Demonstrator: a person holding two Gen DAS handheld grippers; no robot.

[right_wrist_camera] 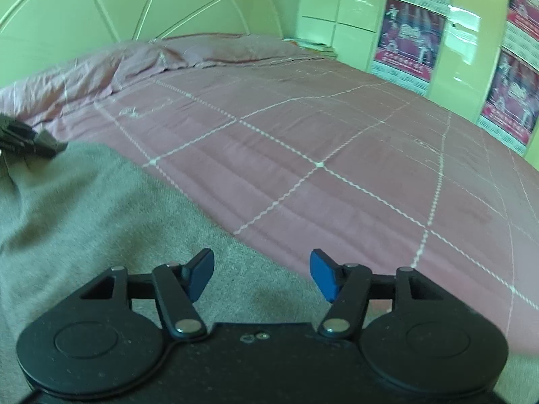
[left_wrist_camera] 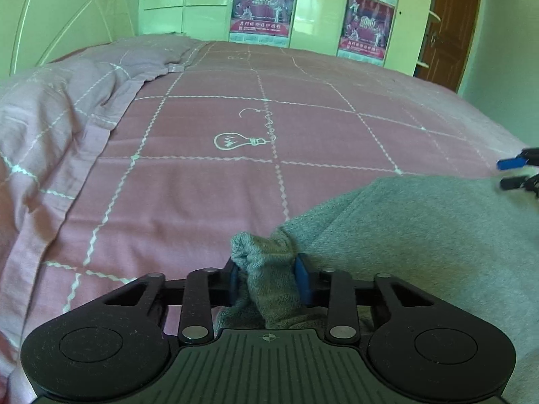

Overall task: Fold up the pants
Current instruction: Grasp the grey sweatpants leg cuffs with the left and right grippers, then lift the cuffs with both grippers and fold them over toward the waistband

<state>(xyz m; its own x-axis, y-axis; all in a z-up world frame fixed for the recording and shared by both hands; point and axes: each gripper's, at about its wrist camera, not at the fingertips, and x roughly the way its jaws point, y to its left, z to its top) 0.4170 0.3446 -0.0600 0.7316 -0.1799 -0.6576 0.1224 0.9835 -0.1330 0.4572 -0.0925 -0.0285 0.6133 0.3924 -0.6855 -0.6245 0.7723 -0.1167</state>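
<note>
Grey fleece pants [left_wrist_camera: 421, 235] lie on a pink bed at the near right of the left wrist view. My left gripper [left_wrist_camera: 267, 277] is shut on a bunched corner of the pants, which sticks up between its blue pads. In the right wrist view the pants [right_wrist_camera: 84, 222] cover the near left. My right gripper [right_wrist_camera: 262, 274] is open and empty just above the pants' edge. It also shows at the right edge of the left wrist view [left_wrist_camera: 515, 173]. The left gripper shows at the left edge of the right wrist view [right_wrist_camera: 30, 139].
The pink checked bedsheet [left_wrist_camera: 235, 175] spreads ahead, with a rumpled lighter quilt [left_wrist_camera: 67, 101] and pillows on the left. A white headboard [right_wrist_camera: 134, 3], pale wardrobes with posters [left_wrist_camera: 262, 3] and a brown door [left_wrist_camera: 448, 27] stand behind the bed.
</note>
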